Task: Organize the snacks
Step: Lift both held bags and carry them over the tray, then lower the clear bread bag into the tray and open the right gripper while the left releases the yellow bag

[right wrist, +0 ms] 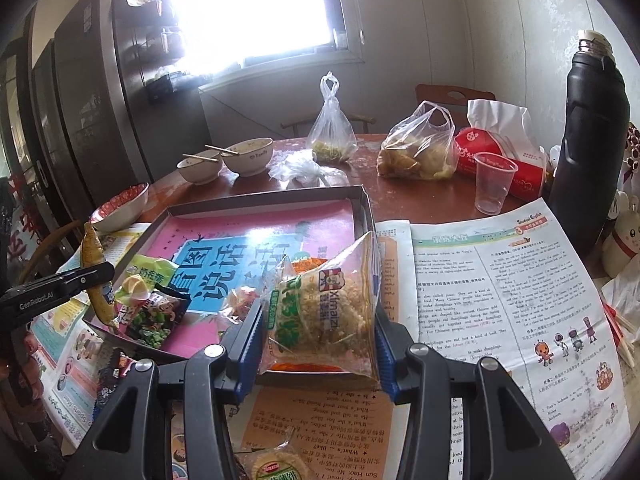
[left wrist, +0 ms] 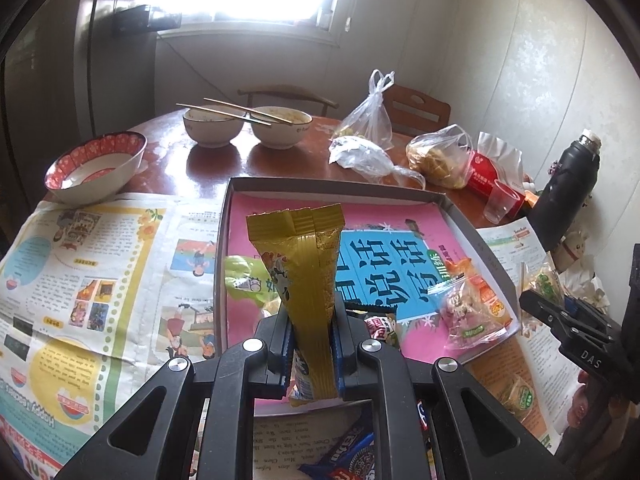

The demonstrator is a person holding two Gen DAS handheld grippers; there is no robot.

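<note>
left gripper: clamped on gold packet, frame centre, upright
right gripper: clamped on clear rice-cake bag, above tray edge

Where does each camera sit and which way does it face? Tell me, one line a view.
Left wrist: on the left tool, looking across the shallow box toward the window; its fingers clamp a gold packet; the right tool enters at the right edge.
Right wrist: on the right tool, facing likewise; it grips a clear rice-cake packet; the left tool shows at left.
Shared: box, bowls, bags, flask.
</note>
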